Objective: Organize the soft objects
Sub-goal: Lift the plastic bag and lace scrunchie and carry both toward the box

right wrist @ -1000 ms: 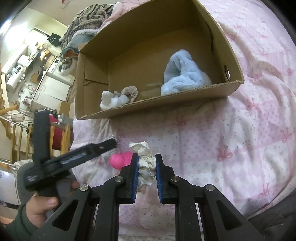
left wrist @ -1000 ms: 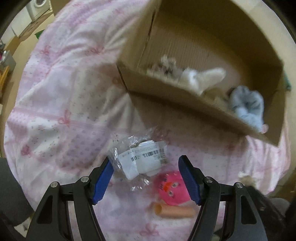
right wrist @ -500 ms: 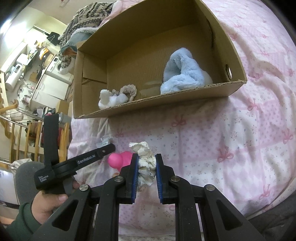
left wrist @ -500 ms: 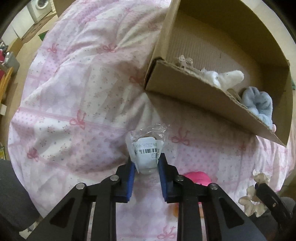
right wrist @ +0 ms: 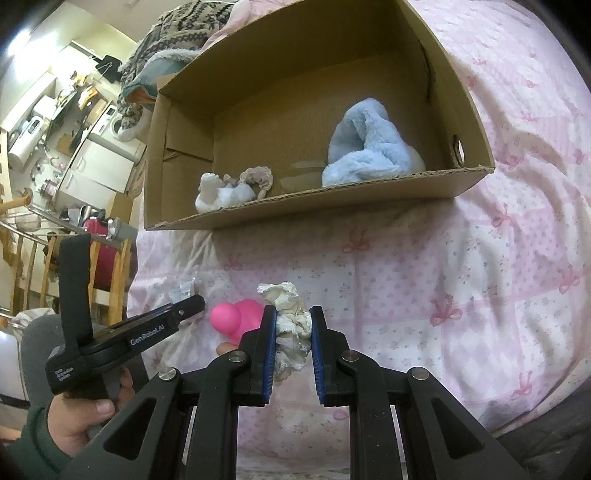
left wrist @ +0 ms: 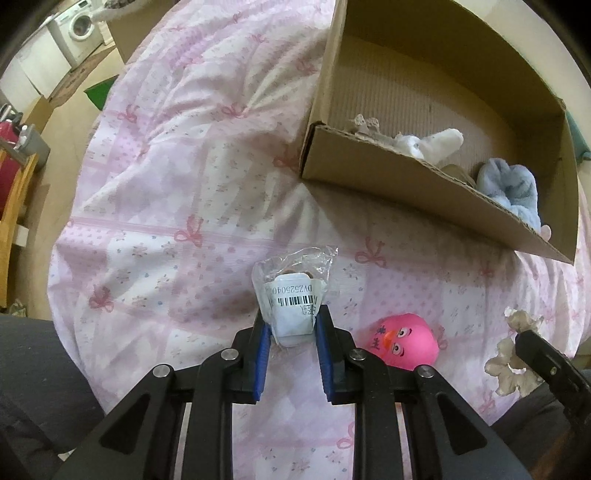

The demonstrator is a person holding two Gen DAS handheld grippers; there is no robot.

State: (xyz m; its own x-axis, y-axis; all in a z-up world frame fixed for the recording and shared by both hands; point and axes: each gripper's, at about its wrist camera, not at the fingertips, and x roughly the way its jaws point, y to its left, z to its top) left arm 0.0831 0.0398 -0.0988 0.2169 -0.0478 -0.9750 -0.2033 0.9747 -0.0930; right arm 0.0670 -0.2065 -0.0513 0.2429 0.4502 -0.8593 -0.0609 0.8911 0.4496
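My left gripper (left wrist: pixel 291 332) is shut on a clear plastic bag with a white soft item and a barcode label (left wrist: pixel 291 295), held above the pink bedspread. My right gripper (right wrist: pixel 293 325) is shut on a cream scrunchie (right wrist: pixel 290 317), also seen at the right edge of the left wrist view (left wrist: pixel 511 354). An open cardboard box (right wrist: pixel 314 206) lies ahead on the bed; it holds a light blue plush (right wrist: pixel 365 151), a white soft item (right wrist: pixel 221 192) and a beige scrunchie (right wrist: pixel 256 179). A pink rubber duck (left wrist: pixel 402 341) lies on the bed between the grippers.
The pink bow-patterned bedspread (left wrist: pixel 166 184) covers the whole surface. A patterned knit blanket (right wrist: pixel 177 40) is piled behind the box. A washing machine (left wrist: pixel 75 29) and room furniture (right wrist: pixel 40 240) stand beyond the bed's left edge.
My left gripper closed on the plastic bag and lifted it off the bed, pulling back from the box. My right gripper stayed shut on the cream scrunchie, almost still.
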